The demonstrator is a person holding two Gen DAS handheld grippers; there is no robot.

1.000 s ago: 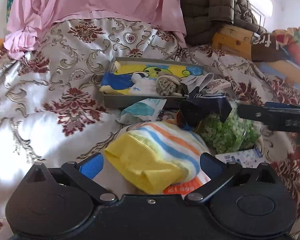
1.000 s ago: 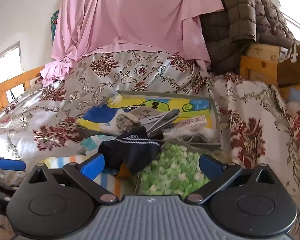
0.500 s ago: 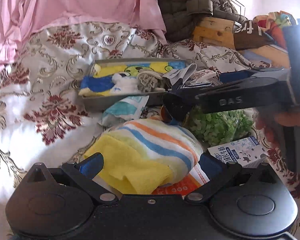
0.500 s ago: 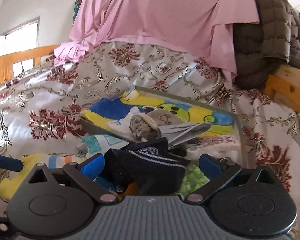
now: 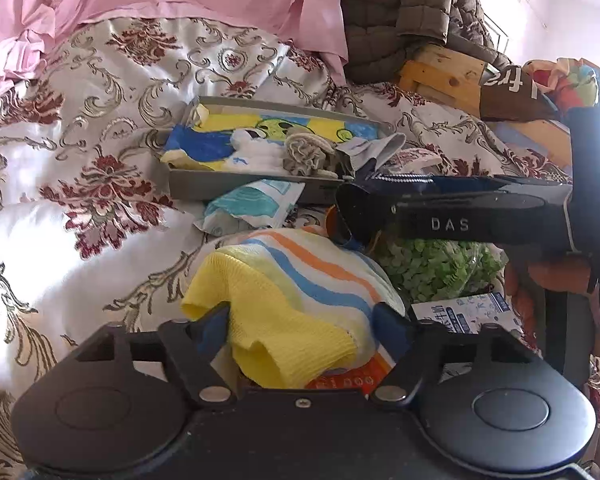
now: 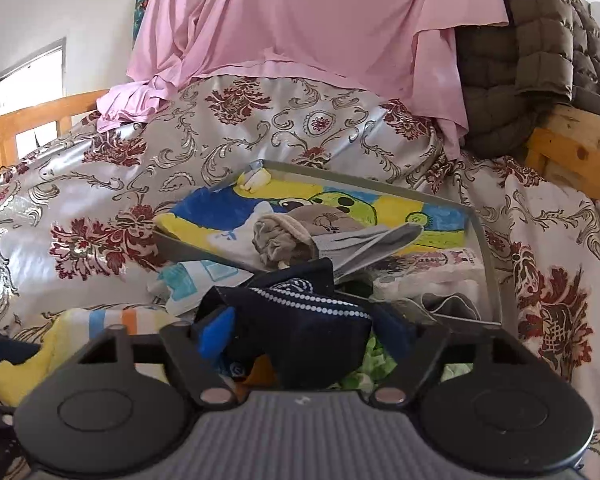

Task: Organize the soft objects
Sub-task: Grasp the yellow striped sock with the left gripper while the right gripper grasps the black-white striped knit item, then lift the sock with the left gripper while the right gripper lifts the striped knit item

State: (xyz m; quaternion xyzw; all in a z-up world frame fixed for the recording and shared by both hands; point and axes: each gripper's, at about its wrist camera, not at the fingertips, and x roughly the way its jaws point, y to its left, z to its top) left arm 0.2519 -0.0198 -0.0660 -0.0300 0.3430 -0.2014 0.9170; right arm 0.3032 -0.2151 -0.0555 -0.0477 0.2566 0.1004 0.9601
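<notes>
Closing since a second ago: left gripper (image 5: 300, 330) jaws around the striped sock (image 5: 300, 280), right gripper (image 6: 304, 332) jaws around the navy sock (image 6: 300, 320), both before the tray (image 6: 488, 256).

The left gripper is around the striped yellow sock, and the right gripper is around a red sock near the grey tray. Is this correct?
Not quite: the left gripper does close around the striped yellow sock, but the right gripper closes around a dark navy sock, as the right wrist view shows, near the grey tray.

trays: 1 (image 6: 488, 248) | striped socks: 1 (image 5: 300, 280) | navy socks: 1 (image 6: 300, 328) | grippers: 2 (image 5: 300, 332) (image 6: 304, 332)
</notes>
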